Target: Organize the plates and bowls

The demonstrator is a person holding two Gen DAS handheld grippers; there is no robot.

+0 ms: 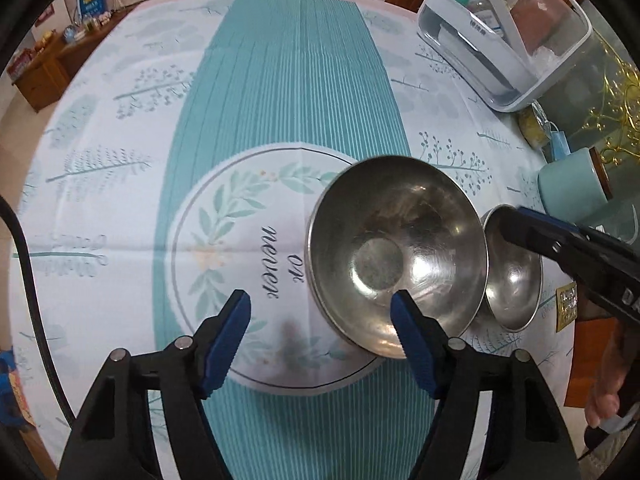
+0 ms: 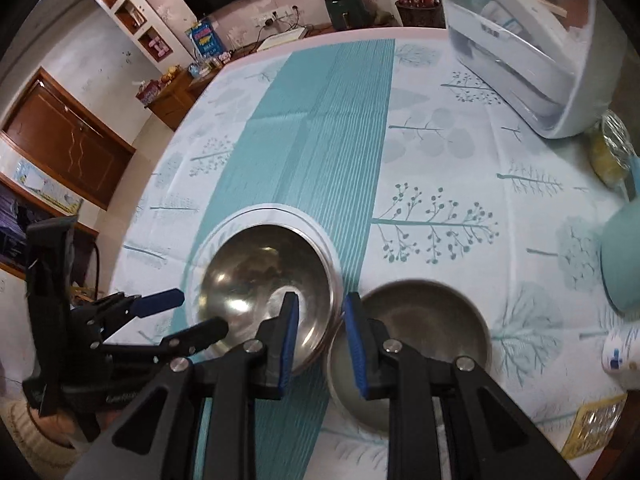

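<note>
A large steel bowl point(image 1: 396, 252) sits on the tablecloth, seemingly on a steel plate whose rim shows beneath it; it also shows in the right wrist view point(image 2: 264, 280). A smaller steel bowl point(image 1: 514, 280) stands just to its right, touching it, and shows in the right wrist view point(image 2: 420, 320). My left gripper point(image 1: 320, 332) is open, its right finger over the large bowl's near rim. My right gripper point(image 2: 320, 332) is partly open, its fingers straddling the place where the two bowls meet; nothing is clamped.
A white lidded storage box point(image 1: 504, 36) stands at the far right of the table point(image 1: 120, 200). A teal canister point(image 1: 572, 188) and a yellow item point(image 1: 532, 128) stand at the right edge. A gold-patterned card point(image 2: 596, 428) lies near the right front.
</note>
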